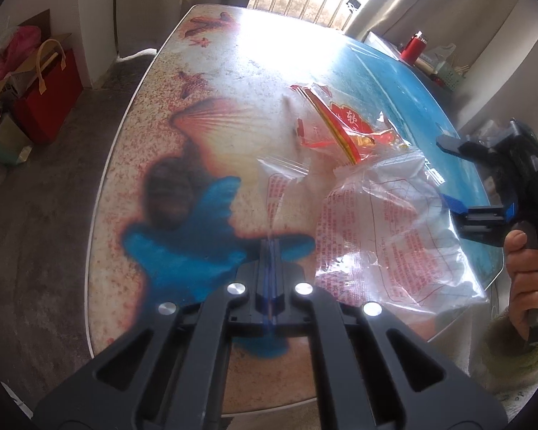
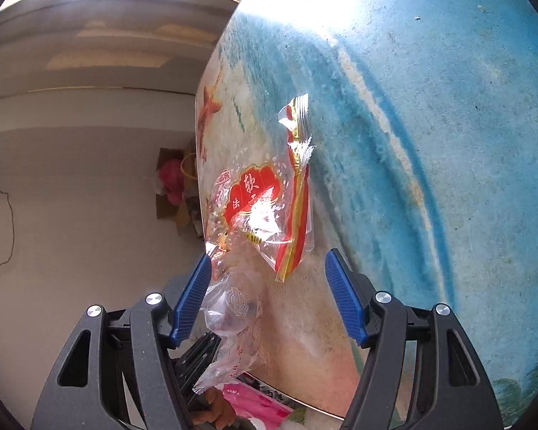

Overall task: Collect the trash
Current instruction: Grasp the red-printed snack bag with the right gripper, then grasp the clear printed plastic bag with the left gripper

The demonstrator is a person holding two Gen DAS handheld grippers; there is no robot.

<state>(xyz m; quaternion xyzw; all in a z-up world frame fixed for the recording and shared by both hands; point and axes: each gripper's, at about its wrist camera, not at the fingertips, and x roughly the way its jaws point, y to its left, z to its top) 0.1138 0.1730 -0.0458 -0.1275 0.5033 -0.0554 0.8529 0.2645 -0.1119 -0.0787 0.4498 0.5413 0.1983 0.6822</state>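
- While daylight is glaring off the far half of the table (image 1: 132,165), the left gripper (image 1: 269,251) is pointing down at its printed top with its jaws pressed together on the edge of a clear bag (image 1: 387,236) with red print.
- That clear bag is spreading out toward 3 o'clock from the left gripper, lying crumpled over the table's near right part.
- A red and yellow wrapper (image 1: 344,125) is lying at about 1 o'clock from the left gripper, its near end tucked against the clear bag.
- The right gripper (image 1: 444,175) is coming in from 3 o'clock in the left view, held by a hand (image 1: 527,279) in a fuzzy sleeve, its lower blue pad sitting at the clear bag's edge.
- In the right view the right gripper (image 2: 267,297) is standing with its jaws apart; the red and yellow wrapper (image 2: 265,197) is lying at 12 o'clock just ahead of them, and crumpled clear plastic is hanging against the left pad without being pinched.
- A red tote bag (image 1: 50,100) and cardboard boxes (image 1: 0,86) are sitting on the floor at 10 o'clock, well apart from the table.
- A red bottle (image 1: 412,46) is standing on a side surface at 1 o'clock beyond the table.
- Pink packaging (image 2: 251,401) is showing below the table edge at 6 o'clock in the right view.
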